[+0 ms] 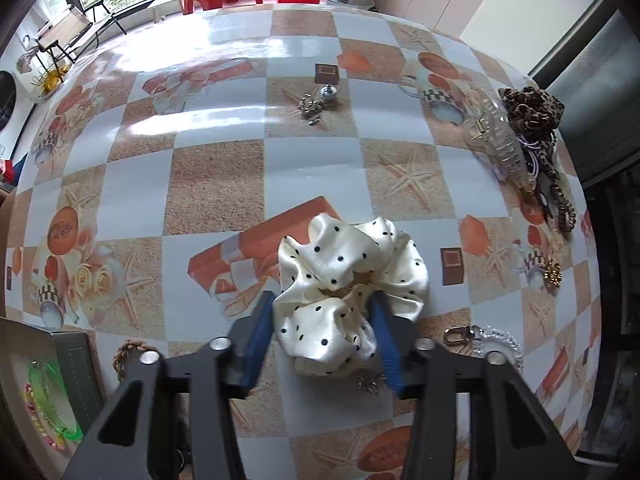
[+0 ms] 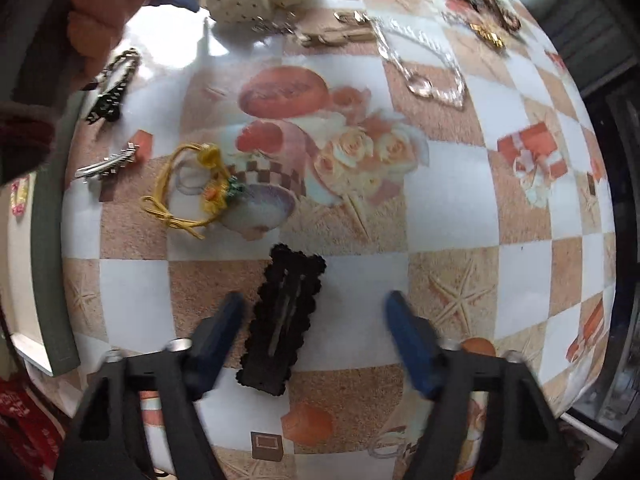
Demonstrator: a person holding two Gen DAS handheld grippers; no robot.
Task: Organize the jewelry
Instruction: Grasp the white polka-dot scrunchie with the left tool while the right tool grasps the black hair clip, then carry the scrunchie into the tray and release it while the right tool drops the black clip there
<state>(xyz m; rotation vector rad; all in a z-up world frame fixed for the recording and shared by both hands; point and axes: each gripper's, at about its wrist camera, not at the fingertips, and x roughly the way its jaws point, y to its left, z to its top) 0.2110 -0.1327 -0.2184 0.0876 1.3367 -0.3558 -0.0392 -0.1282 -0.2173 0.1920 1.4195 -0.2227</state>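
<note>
Black tool (image 1: 322, 320), blue fingers (image 1: 256, 344)

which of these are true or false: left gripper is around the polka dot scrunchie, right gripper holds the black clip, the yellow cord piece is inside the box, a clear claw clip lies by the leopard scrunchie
1. The left gripper is around the polka dot scrunchie. True.
2. The right gripper holds the black clip. False: its jaws stand open, with the clip lying between them on the table.
3. The yellow cord piece is inside the box. False: it lies on the table.
4. A clear claw clip lies by the leopard scrunchie. True.
</note>
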